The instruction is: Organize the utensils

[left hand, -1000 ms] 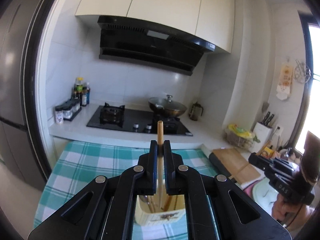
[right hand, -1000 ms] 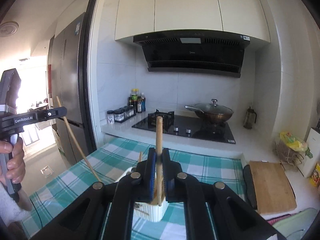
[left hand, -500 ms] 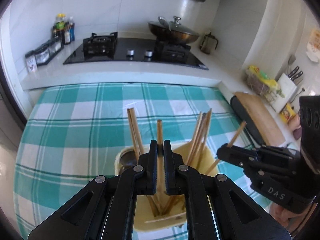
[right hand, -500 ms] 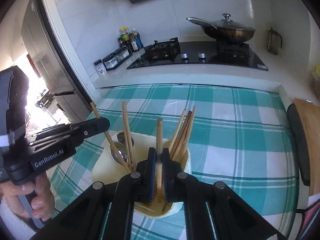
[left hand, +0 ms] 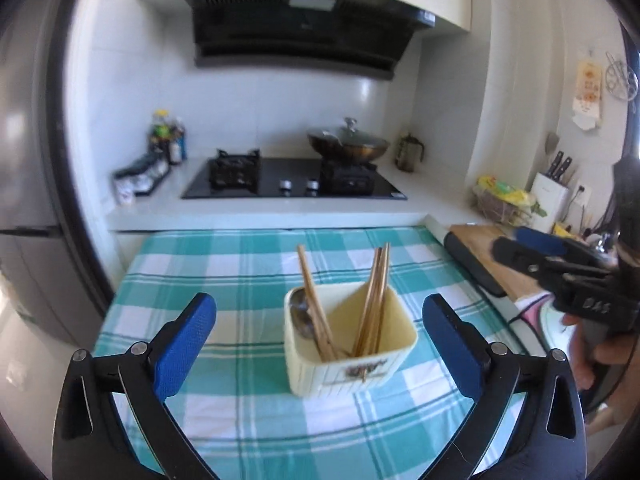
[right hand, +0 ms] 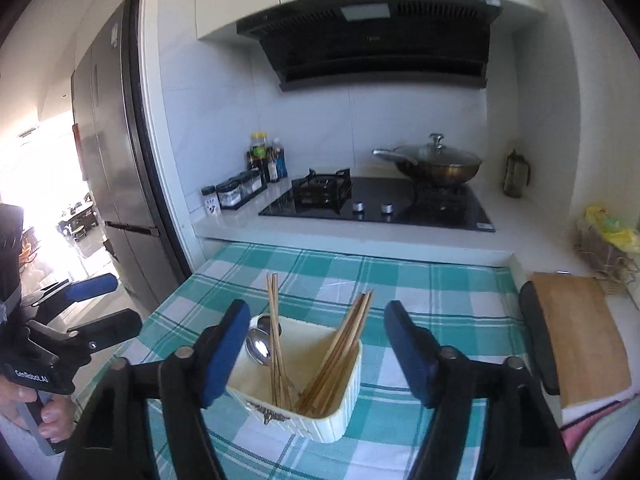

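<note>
A: Status? 
B: Left claw (left hand: 319, 322) and right claw (right hand: 316, 342) both opening, nothing between the blue pads. Chopsticks (left hand: 374, 302) lean in the cream holder (left hand: 348, 372) mid-surface.
A: Hazard?
B: A low claw could clip the protruding sticks and tip the holder.

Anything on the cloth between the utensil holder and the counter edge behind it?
No. In both wrist views the checked cloth runs bare from the holder back to the counter edge; only the chopsticks' tops overlap it.

"das" on right gripper (left hand: 532, 258), "genrobot.ai" on left gripper (right hand: 100, 308)
</note>
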A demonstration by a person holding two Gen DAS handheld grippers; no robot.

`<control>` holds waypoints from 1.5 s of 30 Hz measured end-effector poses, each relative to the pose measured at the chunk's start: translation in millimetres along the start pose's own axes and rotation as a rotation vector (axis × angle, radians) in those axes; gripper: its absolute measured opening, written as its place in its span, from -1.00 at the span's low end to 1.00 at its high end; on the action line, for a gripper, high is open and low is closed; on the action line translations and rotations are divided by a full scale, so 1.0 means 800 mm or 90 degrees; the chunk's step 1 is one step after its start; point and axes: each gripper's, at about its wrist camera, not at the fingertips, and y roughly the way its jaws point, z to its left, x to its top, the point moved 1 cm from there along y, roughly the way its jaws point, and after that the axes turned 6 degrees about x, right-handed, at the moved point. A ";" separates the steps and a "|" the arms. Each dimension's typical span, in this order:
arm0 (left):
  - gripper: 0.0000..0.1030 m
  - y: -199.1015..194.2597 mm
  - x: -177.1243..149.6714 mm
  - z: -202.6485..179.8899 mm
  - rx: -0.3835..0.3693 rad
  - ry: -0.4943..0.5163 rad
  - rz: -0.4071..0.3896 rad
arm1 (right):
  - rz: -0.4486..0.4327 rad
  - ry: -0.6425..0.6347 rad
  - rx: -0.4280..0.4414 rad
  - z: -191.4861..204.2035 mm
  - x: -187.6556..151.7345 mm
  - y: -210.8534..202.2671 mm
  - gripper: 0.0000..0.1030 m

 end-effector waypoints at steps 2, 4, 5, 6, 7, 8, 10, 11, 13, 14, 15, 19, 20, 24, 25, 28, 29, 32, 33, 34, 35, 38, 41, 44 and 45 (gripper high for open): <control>0.99 -0.035 -0.026 -0.003 0.023 -0.011 -0.026 | -0.016 0.000 -0.023 0.014 -0.021 -0.044 0.66; 0.99 -0.059 -0.059 -0.007 0.024 -0.020 0.002 | -0.015 0.002 -0.043 0.030 -0.055 -0.081 0.77; 0.99 -0.069 -0.077 -0.009 0.020 -0.024 0.026 | -0.011 0.004 -0.056 0.036 -0.071 -0.094 0.80; 0.99 -0.077 -0.090 -0.010 0.025 -0.033 0.038 | -0.009 0.005 -0.074 0.043 -0.091 -0.107 0.85; 0.99 -0.084 -0.099 -0.010 0.035 -0.039 0.042 | -0.009 0.003 -0.094 0.051 -0.111 -0.120 0.94; 0.99 -0.094 -0.108 -0.011 0.050 -0.043 0.043 | -0.008 0.001 -0.103 0.057 -0.126 -0.131 0.98; 0.99 -0.114 -0.120 -0.015 0.080 -0.031 0.038 | -0.001 -0.006 -0.112 0.069 -0.153 -0.153 0.99; 0.99 -0.122 -0.123 -0.016 0.091 -0.025 0.036 | 0.003 -0.011 -0.115 0.074 -0.161 -0.161 0.99; 0.99 -0.137 -0.126 -0.018 0.104 -0.022 0.031 | 0.001 -0.019 -0.123 0.087 -0.171 -0.179 0.99; 0.99 -0.144 -0.126 -0.020 0.109 -0.019 0.029 | -0.005 -0.021 -0.125 0.092 -0.172 -0.186 0.99; 0.99 -0.151 -0.126 -0.021 0.113 -0.013 0.025 | -0.012 -0.023 -0.125 0.099 -0.173 -0.196 0.99; 0.99 -0.177 -0.128 -0.023 0.133 0.007 0.003 | -0.026 -0.021 -0.110 0.123 -0.171 -0.219 0.99; 0.99 -0.184 -0.127 -0.024 0.135 0.010 -0.002 | -0.028 -0.025 -0.103 0.129 -0.170 -0.222 0.99; 0.99 -0.200 -0.127 -0.027 0.134 0.013 -0.016 | -0.036 -0.035 -0.094 0.146 -0.170 -0.229 0.99; 0.99 -0.203 -0.129 -0.028 0.133 0.013 -0.016 | -0.037 -0.036 -0.092 0.148 -0.170 -0.231 0.99; 0.99 -0.209 -0.129 -0.030 0.138 0.015 -0.021 | -0.044 -0.041 -0.092 0.155 -0.171 -0.238 0.99; 0.99 -0.211 -0.129 -0.031 0.140 0.016 -0.023 | -0.046 -0.042 -0.094 0.157 -0.172 -0.240 0.99; 0.99 -0.213 -0.129 -0.034 0.137 0.018 -0.026 | -0.053 -0.039 -0.097 0.157 -0.173 -0.247 0.99; 0.99 -0.213 -0.129 -0.035 0.136 0.019 -0.026 | -0.053 -0.038 -0.097 0.157 -0.173 -0.249 0.99; 1.00 -0.214 -0.129 -0.036 0.134 0.019 -0.026 | -0.053 -0.036 -0.097 0.156 -0.173 -0.250 0.99; 1.00 -0.214 -0.129 -0.037 0.133 0.020 -0.025 | -0.053 -0.034 -0.098 0.157 -0.174 -0.251 0.99; 1.00 -0.214 -0.130 -0.038 0.133 0.021 -0.022 | -0.050 -0.032 -0.097 0.155 -0.176 -0.251 0.99; 1.00 -0.215 -0.131 -0.036 0.131 0.017 -0.021 | -0.044 -0.029 -0.094 0.154 -0.177 -0.250 0.99; 1.00 -0.216 -0.130 -0.033 0.132 0.008 -0.022 | -0.037 -0.024 -0.089 0.154 -0.179 -0.248 0.99; 1.00 -0.217 -0.130 -0.032 0.133 0.004 -0.022 | -0.037 -0.023 -0.088 0.154 -0.179 -0.248 0.99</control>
